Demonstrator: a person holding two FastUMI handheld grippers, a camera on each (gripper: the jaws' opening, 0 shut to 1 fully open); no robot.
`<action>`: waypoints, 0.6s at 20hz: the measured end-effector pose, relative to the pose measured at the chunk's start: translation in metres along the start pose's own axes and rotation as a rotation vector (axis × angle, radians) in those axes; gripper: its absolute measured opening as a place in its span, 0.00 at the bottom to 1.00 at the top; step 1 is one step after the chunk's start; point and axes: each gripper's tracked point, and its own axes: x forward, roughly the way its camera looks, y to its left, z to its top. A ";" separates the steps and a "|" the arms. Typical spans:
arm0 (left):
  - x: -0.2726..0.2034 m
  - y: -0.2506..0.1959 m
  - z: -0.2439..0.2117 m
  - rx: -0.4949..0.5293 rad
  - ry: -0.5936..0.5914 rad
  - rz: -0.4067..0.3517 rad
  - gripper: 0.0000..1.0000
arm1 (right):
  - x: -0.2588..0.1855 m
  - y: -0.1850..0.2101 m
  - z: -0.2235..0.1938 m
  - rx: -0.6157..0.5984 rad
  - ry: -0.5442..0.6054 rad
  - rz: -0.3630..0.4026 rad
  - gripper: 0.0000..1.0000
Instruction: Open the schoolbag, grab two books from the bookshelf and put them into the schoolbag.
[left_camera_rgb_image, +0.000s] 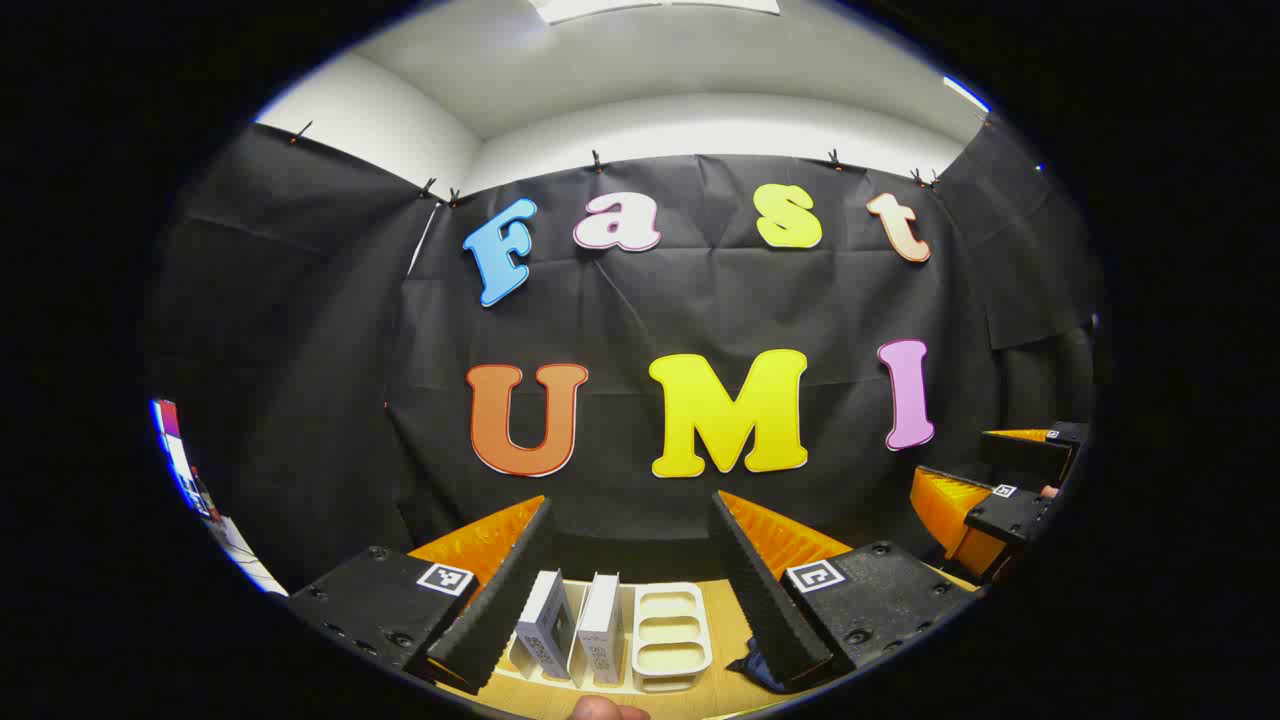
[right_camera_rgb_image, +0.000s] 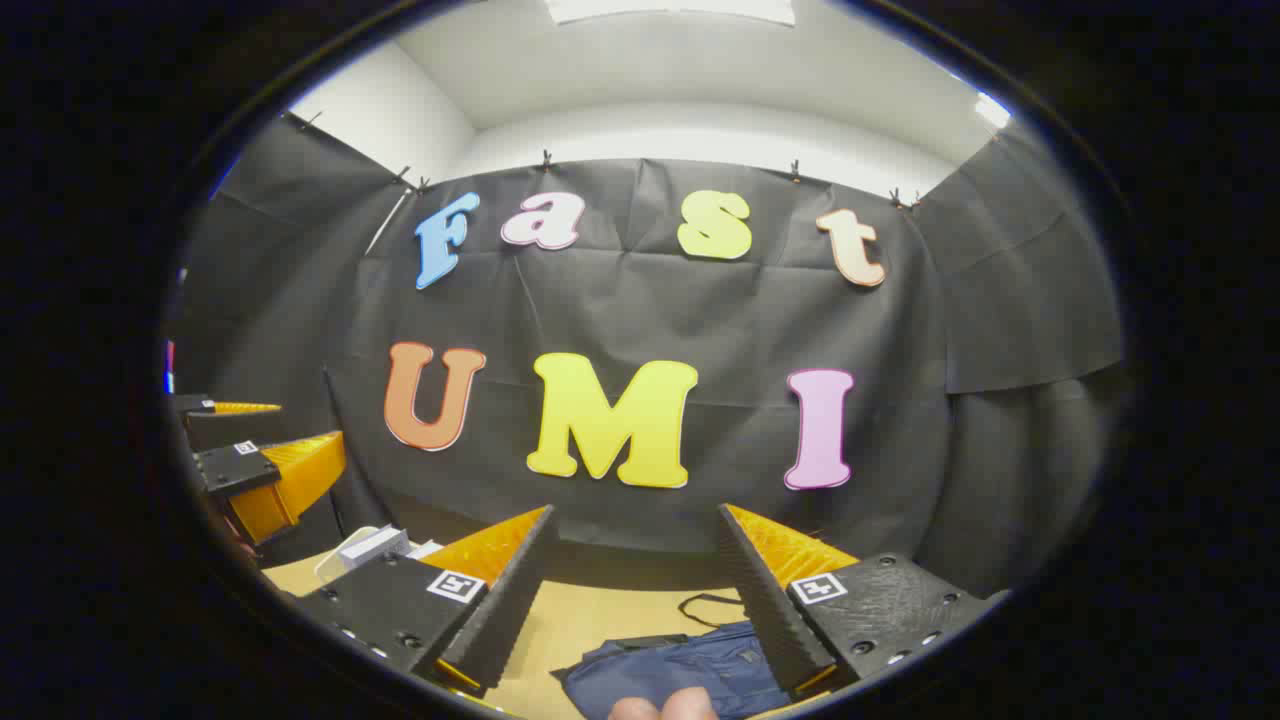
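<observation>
A: Left gripper view, left to right?

B: The left gripper stood with its jaws wide apart, holding nothing. Between and below its fingers stood two white upright books, side by side in a white slotted plastic bookshelf rack whose right-hand slots were bare. The rack rested on a tan wooden tabletop. Just inside the right finger lay a corner of the dark navy fabric schoolbag. Far right, well apart, was the right gripper.

A: Right gripper view?

B: Far left, the left gripper again, raised. Below it, the white books and rack edge, partly hidden behind the near finger. Then the right gripper, jaws wide apart and empty. Below and between its fingers lay the schoolbag, flat on the tabletop, its black strap loop behind it. Whether the bag was unzipped, I could not tell.
</observation>
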 end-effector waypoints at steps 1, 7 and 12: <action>0.001 0.001 0.001 -0.001 0.001 -0.002 0.97 | 0.000 0.000 0.002 -0.001 -0.001 -0.010 0.98; 0.004 0.003 -0.002 -0.012 0.010 -0.034 0.98 | -0.006 -0.003 0.005 -0.009 0.000 -0.047 0.97; 0.007 0.003 -0.002 -0.010 0.021 -0.039 0.97 | -0.004 -0.001 0.004 -0.004 0.011 -0.053 0.97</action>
